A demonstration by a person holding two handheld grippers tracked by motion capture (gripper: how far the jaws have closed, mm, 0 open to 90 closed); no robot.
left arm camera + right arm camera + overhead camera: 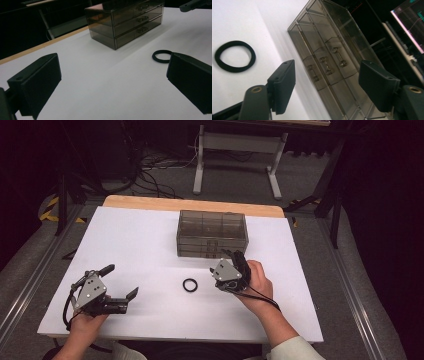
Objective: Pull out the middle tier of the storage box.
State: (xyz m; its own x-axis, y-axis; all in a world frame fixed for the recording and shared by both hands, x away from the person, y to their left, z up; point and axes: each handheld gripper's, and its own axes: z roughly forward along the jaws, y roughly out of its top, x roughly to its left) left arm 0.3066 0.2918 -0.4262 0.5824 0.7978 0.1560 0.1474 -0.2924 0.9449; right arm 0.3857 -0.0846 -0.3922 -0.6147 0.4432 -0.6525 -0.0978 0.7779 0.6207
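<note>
A smoky see-through box with three drawers stands at the back middle of the white table. It is also in the left gripper view and fills much of the right gripper view, where its small handles show. A black ring lies flat in front of it. My right gripper is close to the box's front, its jaws apart and level with the handles, with nothing between them. My left gripper rests open at the front left, pointing toward the ring.
The white table top has a wooden strip along its far edge. Behind it on the floor are a grey metal stand and loose cables. A lit screen shows beyond the box in the right gripper view.
</note>
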